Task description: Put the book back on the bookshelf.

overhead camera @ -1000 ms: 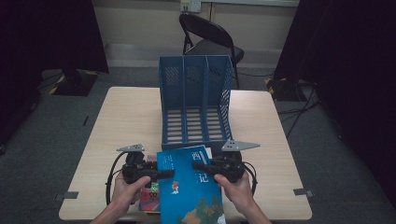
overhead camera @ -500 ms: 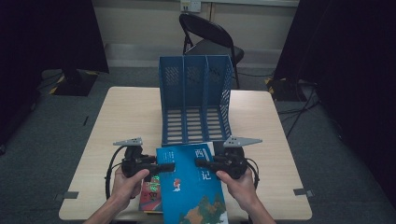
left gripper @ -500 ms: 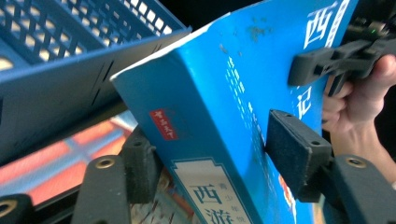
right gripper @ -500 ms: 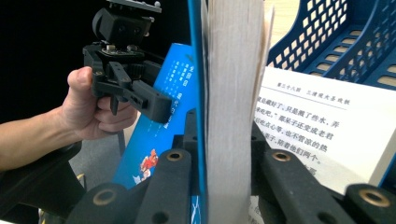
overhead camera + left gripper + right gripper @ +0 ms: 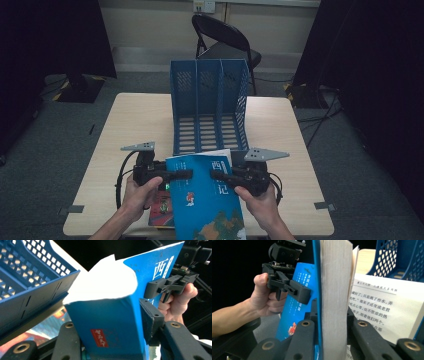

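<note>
Blue book [image 5: 205, 195] lifted over near table edge, just before blue rack [image 5: 210, 107]. Left tongs [image 5: 182, 175] at spine side, jaws just been closing, book between, pads seemingly on covers. Right tongs [image 5: 218, 176] clenched on page side. Second book [image 5: 161, 210] flat beneath, near edge. Chair [image 5: 225, 42] beyond table [image 5: 135, 120].

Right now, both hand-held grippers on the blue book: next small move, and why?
Probably carry the blue book forward toward the blue file rack. The left hand-held gripper, whose jaws have just been closing, has the spine between them, and the right hand-held gripper clamps the page edge. The book is already off the table, the rack's open slots straight ahead.
</note>
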`<state>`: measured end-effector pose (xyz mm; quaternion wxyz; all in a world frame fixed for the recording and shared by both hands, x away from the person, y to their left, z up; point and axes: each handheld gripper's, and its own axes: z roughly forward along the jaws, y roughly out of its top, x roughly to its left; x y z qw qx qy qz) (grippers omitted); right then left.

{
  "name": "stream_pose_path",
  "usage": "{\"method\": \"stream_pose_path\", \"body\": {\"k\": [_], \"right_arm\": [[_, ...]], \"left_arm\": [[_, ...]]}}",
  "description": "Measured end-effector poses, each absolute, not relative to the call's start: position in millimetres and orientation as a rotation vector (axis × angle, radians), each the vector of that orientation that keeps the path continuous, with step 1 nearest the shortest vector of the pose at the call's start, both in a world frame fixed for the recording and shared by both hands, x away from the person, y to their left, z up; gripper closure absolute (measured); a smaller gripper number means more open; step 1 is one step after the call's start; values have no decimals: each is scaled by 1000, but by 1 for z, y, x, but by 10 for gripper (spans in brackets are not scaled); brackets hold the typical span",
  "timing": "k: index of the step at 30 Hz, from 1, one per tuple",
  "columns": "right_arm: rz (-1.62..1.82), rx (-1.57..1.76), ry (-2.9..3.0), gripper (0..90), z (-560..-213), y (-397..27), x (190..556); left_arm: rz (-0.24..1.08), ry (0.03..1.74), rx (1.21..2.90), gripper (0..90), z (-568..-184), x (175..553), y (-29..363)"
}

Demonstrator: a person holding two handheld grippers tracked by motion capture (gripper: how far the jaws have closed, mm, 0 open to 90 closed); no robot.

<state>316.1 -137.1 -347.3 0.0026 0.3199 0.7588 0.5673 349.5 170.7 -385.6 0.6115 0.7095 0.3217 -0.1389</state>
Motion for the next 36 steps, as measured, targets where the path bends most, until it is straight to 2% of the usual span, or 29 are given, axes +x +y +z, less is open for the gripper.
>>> {"method": "stream_pose_path", "body": {"k": [9, 21, 27, 36], "right_arm": [[1832, 965, 2323, 786, -329, -137, 312], [1853, 919, 2285, 786, -316, -133, 312], [1895, 870, 2223, 785, -302, -133, 313], [1882, 821, 2174, 785, -291, -120, 325]], "left_arm": [[-262, 706, 1635, 571, -360, 344, 173], [-208, 660, 1609, 579, -342, 343, 178], [-107, 622, 1618, 598, -318, 340, 177], [-11, 625, 1599, 604, -303, 348, 186]]}}
